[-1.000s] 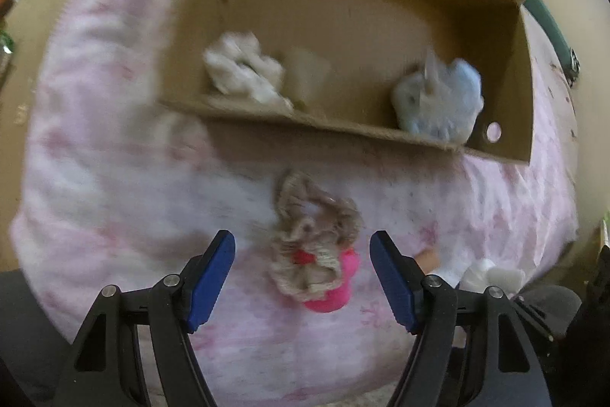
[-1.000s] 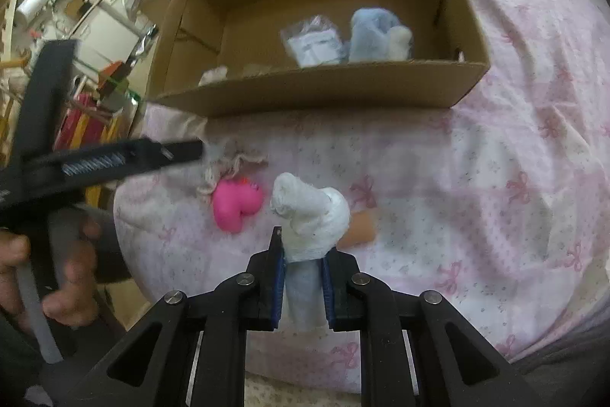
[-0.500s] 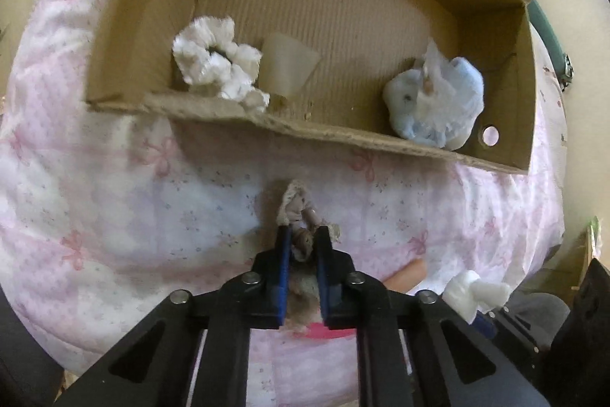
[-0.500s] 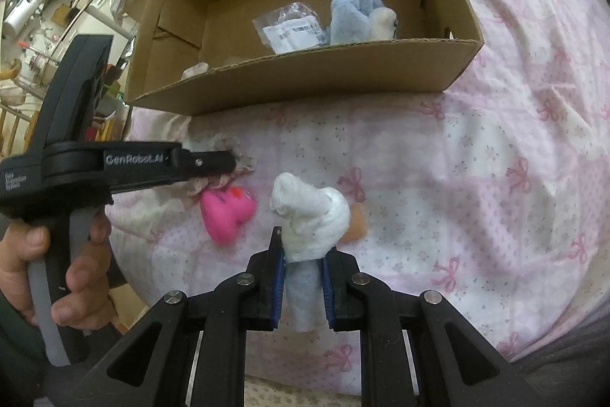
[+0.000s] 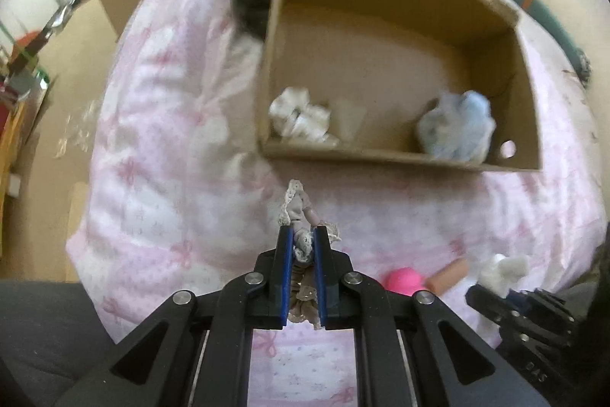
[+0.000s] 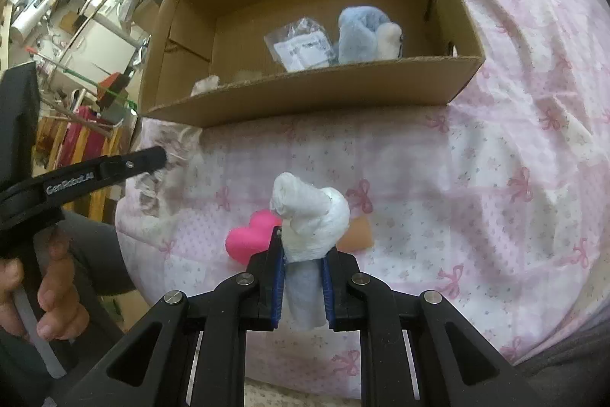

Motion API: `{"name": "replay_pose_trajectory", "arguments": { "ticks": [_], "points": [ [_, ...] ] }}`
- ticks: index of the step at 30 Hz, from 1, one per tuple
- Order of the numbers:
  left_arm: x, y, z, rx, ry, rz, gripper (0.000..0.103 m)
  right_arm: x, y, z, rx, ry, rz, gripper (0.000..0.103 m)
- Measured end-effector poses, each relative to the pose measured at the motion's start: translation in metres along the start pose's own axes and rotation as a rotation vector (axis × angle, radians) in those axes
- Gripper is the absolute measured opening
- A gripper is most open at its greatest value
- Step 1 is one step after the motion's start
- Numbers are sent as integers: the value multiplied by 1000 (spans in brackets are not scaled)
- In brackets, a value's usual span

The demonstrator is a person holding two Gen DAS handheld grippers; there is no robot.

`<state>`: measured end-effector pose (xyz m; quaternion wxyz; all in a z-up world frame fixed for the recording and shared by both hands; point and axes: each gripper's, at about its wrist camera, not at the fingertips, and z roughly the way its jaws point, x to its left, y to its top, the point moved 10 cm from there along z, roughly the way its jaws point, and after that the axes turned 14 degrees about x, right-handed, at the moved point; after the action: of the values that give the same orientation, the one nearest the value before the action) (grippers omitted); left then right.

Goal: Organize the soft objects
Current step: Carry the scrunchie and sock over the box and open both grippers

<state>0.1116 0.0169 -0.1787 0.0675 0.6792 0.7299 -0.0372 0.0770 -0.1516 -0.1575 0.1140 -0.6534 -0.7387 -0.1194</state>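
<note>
My left gripper (image 5: pixel 302 235) is shut on a beige lace scrunchie (image 5: pixel 295 206) and holds it above the pink bedsheet, in front of the cardboard box (image 5: pixel 396 155). From the right wrist view the left gripper (image 6: pixel 152 155) shows at the left with the scrunchie (image 6: pixel 167 155) hanging from it. My right gripper (image 6: pixel 301 246) is shut on a white rolled cloth (image 6: pixel 310 216). A pink heart toy (image 6: pixel 251 241) and a tan piece (image 6: pixel 356 235) lie on the sheet below it.
The box (image 6: pixel 312 98) holds a white scrunchie (image 5: pixel 299 117), a blue plush (image 6: pixel 360 33) and a clear packet (image 6: pixel 303 46). A dark object (image 5: pixel 253 0) lies left of the box. The bed edge drops off at the left toward a cluttered floor.
My left gripper closed on the lace scrunchie and lifted it off the pink heart, moving up and left. My right gripper kept hold of the white cloth and barely moved.
</note>
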Motion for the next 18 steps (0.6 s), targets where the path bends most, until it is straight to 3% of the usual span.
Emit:
{"name": "replay_pose_trajectory", "arguments": {
  "ticks": [6, 12, 15, 18],
  "points": [
    [0, -1, -6, -9, -48, -38, 10, 5, 3, -5, -18, 19, -13, 18],
    [-15, 3, -61, -123, -118, -26, 10, 13, 19, -46, -136, 126, -41, 18],
    [-17, 17, -86, -184, -109, -13, 10, 15, 29, -67, -189, 209, -40, 18],
    [-19, 38, -101, -230, -79, 2, 10, 17, 44, -82, -237, 198, -59, 18]
  ]
}}
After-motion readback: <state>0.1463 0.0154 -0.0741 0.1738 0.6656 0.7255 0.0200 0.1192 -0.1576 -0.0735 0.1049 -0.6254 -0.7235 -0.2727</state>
